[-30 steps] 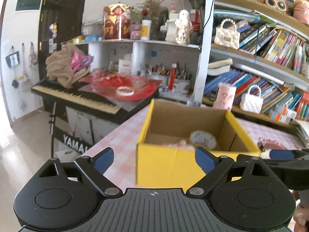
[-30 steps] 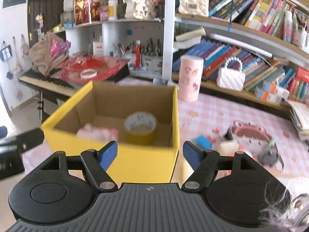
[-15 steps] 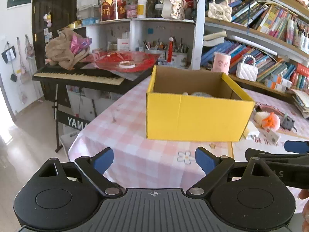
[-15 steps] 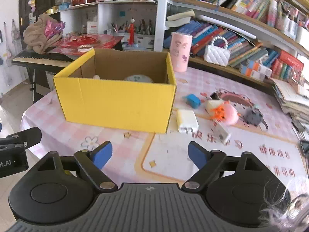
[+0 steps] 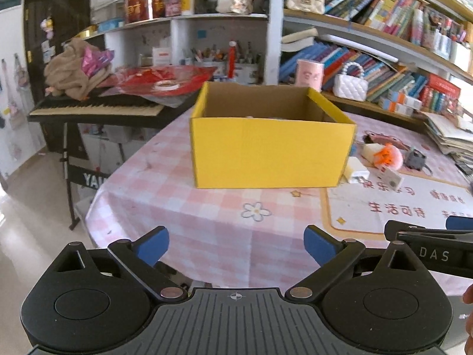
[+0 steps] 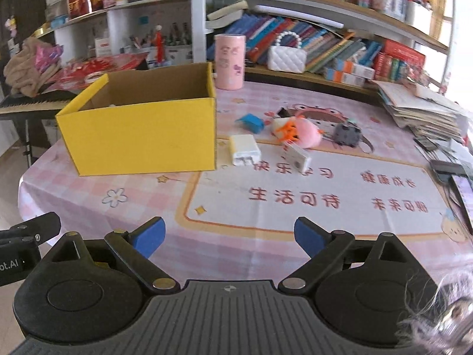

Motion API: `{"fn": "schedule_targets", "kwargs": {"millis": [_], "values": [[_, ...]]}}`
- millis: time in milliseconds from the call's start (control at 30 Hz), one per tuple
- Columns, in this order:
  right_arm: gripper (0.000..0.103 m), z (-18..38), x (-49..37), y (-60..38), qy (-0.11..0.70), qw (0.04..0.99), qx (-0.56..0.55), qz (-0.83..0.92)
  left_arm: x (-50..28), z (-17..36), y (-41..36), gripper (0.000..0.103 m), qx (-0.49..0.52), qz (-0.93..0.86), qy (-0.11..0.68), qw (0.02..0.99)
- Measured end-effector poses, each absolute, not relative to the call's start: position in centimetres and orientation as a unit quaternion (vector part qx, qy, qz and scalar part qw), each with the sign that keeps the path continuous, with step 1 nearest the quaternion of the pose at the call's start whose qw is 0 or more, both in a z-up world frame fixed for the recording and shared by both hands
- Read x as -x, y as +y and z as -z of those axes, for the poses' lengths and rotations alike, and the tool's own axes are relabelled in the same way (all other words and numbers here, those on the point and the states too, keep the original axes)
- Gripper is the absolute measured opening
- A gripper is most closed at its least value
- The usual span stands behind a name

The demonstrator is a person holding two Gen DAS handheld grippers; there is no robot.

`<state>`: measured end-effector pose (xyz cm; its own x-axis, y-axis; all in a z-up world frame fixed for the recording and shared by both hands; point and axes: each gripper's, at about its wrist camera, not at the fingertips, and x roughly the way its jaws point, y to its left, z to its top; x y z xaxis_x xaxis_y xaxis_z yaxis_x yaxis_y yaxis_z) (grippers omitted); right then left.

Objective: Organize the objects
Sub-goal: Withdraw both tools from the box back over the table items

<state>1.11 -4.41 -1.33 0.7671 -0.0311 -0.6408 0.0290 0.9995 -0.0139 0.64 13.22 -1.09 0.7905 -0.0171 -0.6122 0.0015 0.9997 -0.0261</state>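
Note:
A yellow cardboard box stands open-topped on the pink checked tablecloth; its contents are hidden behind its wall. To its right lie a white charger, a blue item, a pink and orange plush, a grey toy and a small white block. My left gripper hovers over the table's near edge, well short of the box, jaws opening with nothing between them. My right gripper hangs over the printed mat, jaws also opening and empty.
A pink cylinder and a white handbag stand behind the box by the bookshelves. A pile of books and a phone lie at the table's right. A keyboard on a stand sits left of the table.
Both grippers have pulled back from the box, which now looks smaller and farther away. The right jaws have spread wider. The inside of the box has dropped out of sight.

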Motion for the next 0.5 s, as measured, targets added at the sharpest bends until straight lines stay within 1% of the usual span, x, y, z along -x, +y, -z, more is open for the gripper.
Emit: {"fn": "schedule_targets", "kwargs": {"millis": [500], "values": [[0.095,1.1,0.7,-8.7,0.341,0.935,-0.023,0.095,-1.5,1.1,9.1,0.099,-0.011,0.088,0.325,0.942]]}}
